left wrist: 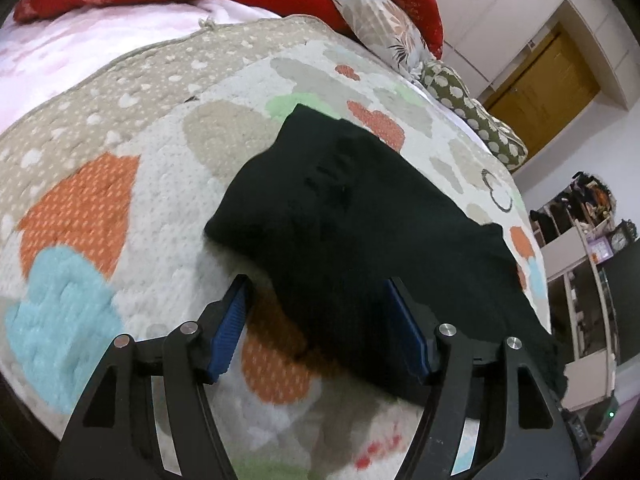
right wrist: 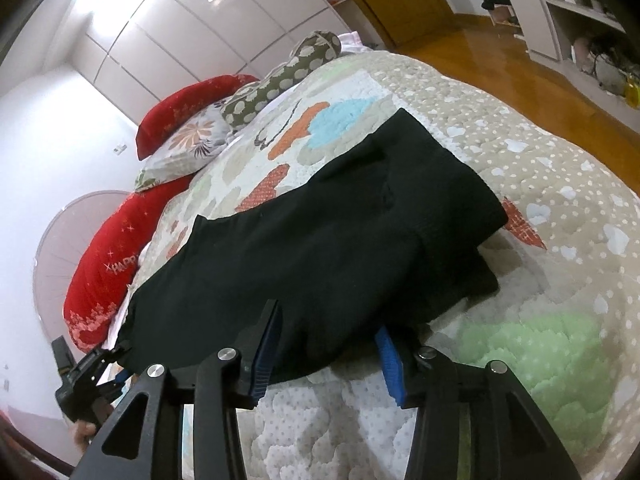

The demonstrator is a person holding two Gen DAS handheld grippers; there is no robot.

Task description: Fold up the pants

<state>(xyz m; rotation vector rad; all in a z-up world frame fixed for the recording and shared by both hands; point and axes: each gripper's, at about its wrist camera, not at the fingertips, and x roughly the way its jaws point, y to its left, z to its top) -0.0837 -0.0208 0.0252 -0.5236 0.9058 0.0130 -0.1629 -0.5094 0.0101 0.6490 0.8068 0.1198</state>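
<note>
Black pants, folded into a thick flat bundle, lying on a quilted bedspread near the bed's near edge. Fabric matte, knit-like, faintly ribbed; several layers stacked, lower layer sticking out at one corner in the right wrist view. No label or print readable on them.

Left gripper: jaws released, blue ridged pads wide apart, straddling the near edge of the pants without pressing; one pad over bare quilt, the other over black cloth. Right gripper: jaws parted, blue pads either side of the bundle's near edge, no pinch visible. Black angular finger frames with round silver pins on both.

Bedspread: stitched, pebbled texture, cloud shapes in orange, pale blue, green and beige; beige border with white dots and hearts.

Red pillows at the bed's head, plush, with pale stars and the word "HAPPY" partly readable. Floral pillow, grey-white with leaf print. Olive bolster, cylindrical, white spots.

Glossy white wardrobe panels; wooden floor, shiny. Shelving with a small round clock, dial unreadable.
</note>
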